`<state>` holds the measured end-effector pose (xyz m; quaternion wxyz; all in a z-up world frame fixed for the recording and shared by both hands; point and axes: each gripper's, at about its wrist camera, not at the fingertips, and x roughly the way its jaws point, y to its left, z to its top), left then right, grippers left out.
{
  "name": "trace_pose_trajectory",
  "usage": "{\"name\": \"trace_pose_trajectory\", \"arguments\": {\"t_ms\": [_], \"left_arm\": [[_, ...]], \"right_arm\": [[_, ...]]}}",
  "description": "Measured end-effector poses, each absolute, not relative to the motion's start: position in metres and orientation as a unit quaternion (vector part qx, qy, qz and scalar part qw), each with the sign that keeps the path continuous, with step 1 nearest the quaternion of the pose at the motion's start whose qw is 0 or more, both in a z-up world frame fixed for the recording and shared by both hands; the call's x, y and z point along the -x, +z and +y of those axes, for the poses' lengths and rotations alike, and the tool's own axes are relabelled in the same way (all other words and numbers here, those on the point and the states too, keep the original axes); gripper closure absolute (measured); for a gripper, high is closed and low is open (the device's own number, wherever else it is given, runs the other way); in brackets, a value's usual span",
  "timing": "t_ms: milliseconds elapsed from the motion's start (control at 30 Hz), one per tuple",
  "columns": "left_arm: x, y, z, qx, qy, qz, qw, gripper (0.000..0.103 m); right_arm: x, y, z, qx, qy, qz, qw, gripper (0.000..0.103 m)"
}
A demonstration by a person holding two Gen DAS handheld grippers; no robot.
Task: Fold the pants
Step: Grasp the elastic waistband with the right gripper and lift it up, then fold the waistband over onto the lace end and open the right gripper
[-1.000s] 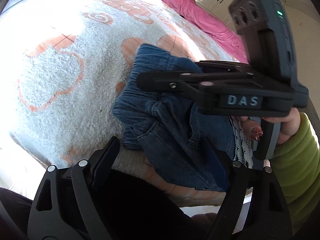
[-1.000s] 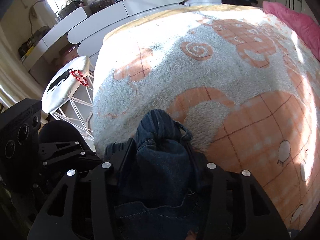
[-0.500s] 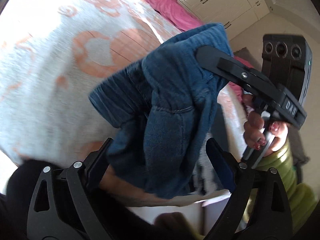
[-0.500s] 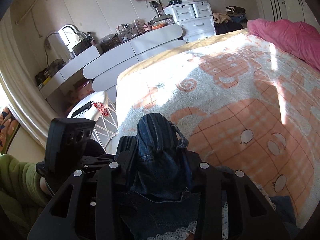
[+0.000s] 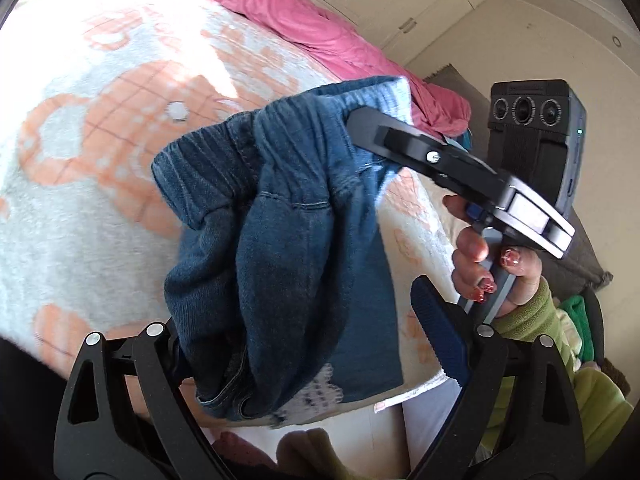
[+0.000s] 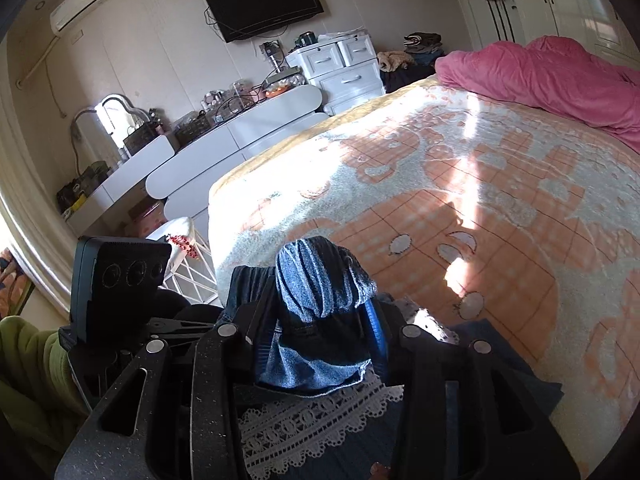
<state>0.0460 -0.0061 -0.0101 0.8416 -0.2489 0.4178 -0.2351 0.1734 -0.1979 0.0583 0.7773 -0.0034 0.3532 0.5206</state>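
Observation:
The blue denim pants [image 5: 280, 240] hang bunched in the air over the near edge of the bed. My right gripper [image 5: 356, 120] clamps their gathered waistband from the right. In the right wrist view the denim [image 6: 320, 292] fills the gap of the right gripper [image 6: 318, 304], whose jaws are easing slightly apart while the pads still press the cloth. My left gripper [image 5: 300, 312] stands wide open below the bundle. The cloth hangs in front of its left finger, and its blue-padded right finger [image 5: 436, 332] is clear of it. White lace trim [image 6: 304, 420] lies under the right gripper.
A fluffy white and orange blanket [image 6: 480, 200] covers the bed, with a pink duvet [image 6: 560, 76] heaped at the far side. A white stool [image 6: 180, 232] and a long white dresser [image 6: 240, 128] stand left of the bed. A green sleeve [image 5: 532, 320] holds the right gripper.
The right gripper has lifted the pants off the blanket and carried them up and back. The left gripper has risen with them, and its jaws stand a little wider.

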Motion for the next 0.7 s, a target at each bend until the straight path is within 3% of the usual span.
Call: {"name": "trace_pose_trajectory", "arguments": {"t_ms": [267, 400, 600, 700], "left_arm": [[-0.056, -0.01, -0.038, 0.206, -0.282, 0.434, 0.83, 0.018], [-0.059, -0.021, -0.052, 0.184, -0.297, 0.449, 0.822, 0.017], [-0.057, -0.025, -0.061, 0.153, -0.299, 0.452, 0.827, 0.017], [-0.043, -0.022, -0.063, 0.145, -0.294, 0.451, 0.83, 0.017]], "right_arm": [[-0.177, 0.042, -0.267, -0.071, 0.433, 0.376, 0.816, 0.031], [-0.161, 0.027, -0.276, -0.066, 0.411, 0.398, 0.818, 0.031], [-0.152, -0.017, -0.271, 0.04, 0.313, 0.451, 0.835, 0.032], [-0.15, -0.031, -0.281, 0.017, 0.313, 0.459, 0.831, 0.032]]}}
